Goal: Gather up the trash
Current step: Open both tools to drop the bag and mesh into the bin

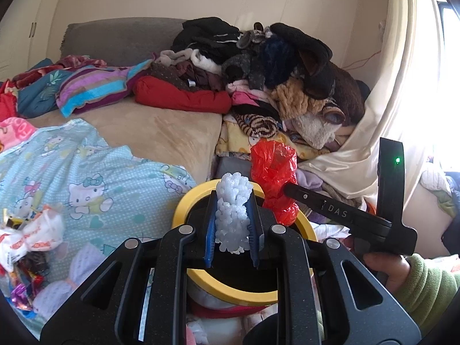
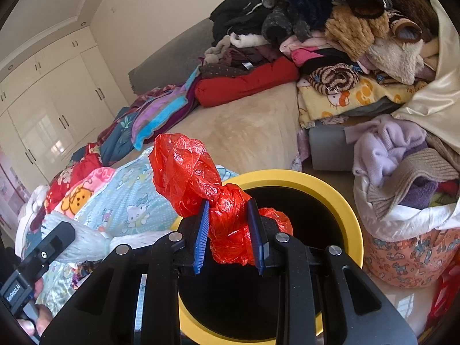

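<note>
In the lower centre of the left wrist view, the left gripper (image 1: 232, 224) is clenching its jaws on a white foam chunk (image 1: 232, 210), holding it over the yellow-rimmed bin (image 1: 184, 201). In the right wrist view, the right gripper (image 2: 228, 235) is grasping a crumpled red plastic bag (image 2: 198, 172) above the same bin's rim (image 2: 350, 215). More wrappers (image 1: 26, 238) are lying on the bed (image 1: 161, 132) at lower left.

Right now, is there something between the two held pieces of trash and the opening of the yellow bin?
Nothing visible. The crumpled red plastic bag in the right tool and the white foam piece in the left tool hang above the round yellow-rimmed bin, whose dark opening looks uncovered.
</note>
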A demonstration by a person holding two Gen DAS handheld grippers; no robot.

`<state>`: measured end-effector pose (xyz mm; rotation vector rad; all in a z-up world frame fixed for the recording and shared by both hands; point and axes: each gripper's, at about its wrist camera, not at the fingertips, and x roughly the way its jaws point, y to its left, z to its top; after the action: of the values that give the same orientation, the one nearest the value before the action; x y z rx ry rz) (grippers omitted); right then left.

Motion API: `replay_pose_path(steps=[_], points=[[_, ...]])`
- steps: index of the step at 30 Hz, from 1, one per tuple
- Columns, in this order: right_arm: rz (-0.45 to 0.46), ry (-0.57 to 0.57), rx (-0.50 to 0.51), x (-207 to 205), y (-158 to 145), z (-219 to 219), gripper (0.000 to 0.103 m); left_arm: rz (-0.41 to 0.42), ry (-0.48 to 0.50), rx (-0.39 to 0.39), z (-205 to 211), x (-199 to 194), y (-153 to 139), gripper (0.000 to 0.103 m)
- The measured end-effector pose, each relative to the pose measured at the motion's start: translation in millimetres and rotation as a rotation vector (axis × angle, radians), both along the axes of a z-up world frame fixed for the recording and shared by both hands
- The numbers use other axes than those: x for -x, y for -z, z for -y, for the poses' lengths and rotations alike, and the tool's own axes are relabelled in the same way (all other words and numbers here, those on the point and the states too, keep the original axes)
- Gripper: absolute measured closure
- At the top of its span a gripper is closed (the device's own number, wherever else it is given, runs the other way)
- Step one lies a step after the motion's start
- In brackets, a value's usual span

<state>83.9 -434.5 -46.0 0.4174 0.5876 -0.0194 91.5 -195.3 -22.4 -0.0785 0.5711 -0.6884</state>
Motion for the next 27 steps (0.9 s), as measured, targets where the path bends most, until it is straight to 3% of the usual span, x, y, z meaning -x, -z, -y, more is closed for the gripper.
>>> replay_pose_path(steps=[9,11,13,18,27], points=[[-0.031,0.038,-0.017,-1.0,11.5,13.3,0.071,-0.042,0.024,-0.029,21.4,-11.3,21.6,0.089],[-0.043,0.055,-0.014,-0.8,15.0,16.3,0.067,-0.057,0.021,-0.042,24.4,-14.7,28.2,0.079],[-0.052,0.071,-0.016,-0.6,18.5,19.4,0.059,-0.070,0.014,-0.047,24.2,-17.0,32.2,0.053],[-0.064,0.100,-0.002,-0.9,24.2,22.2,0.050,-0.075,-0.015,-0.053,16.0,-16.0,37.0,0.014],[-0.065,0.088,0.029,-2.9,22.6,8.3,0.042,-0.052,-0.097,-0.038,-11.5,-6.9,30.8,0.011]])
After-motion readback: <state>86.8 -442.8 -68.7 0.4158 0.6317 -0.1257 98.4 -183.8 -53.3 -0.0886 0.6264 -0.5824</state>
